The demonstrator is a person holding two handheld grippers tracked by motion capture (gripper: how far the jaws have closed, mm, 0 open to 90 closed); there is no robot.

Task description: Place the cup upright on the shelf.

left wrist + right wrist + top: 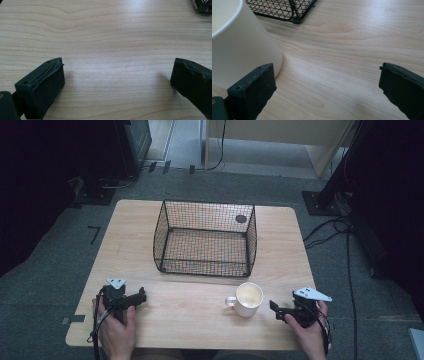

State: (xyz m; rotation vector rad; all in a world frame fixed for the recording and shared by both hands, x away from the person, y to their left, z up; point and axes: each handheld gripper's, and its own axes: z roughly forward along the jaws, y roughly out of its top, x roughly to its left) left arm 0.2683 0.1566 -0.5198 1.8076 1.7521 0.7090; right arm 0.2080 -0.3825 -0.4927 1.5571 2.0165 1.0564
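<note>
At the bottom left of the high view, a hand (116,330) holds the left gripper (141,296) low over the pale wooden table (190,312), its black body pointing toward the right of the frame. In the left gripper view its two jaws stand wide apart at the lower corners, with bare wood grain between them and nothing held.

At the bottom right of the high view, the other hand (310,335) holds the right gripper (274,309), which points toward the left of the frame, at the cream ceramic mug (246,299). The mug stands upright on the table, just right of the frame's lower centre, its handle turned to the left of the frame and its inside empty. The gripper tip lies just beside the mug's right side. In the right gripper view the jaws are spread wide and grip nothing; the mug's cream wall (239,47) fills the upper left of that frame, close behind the left jaw, and whether they touch I cannot tell.

Farther up the high view, in the middle of the table, sits a black wire mesh basket (205,239), open-topped and empty, apart from the mug. A corner of the basket (284,10) shows at the top of the right gripper view. A small dark round spot (241,219) lies on the table behind the basket.
</note>
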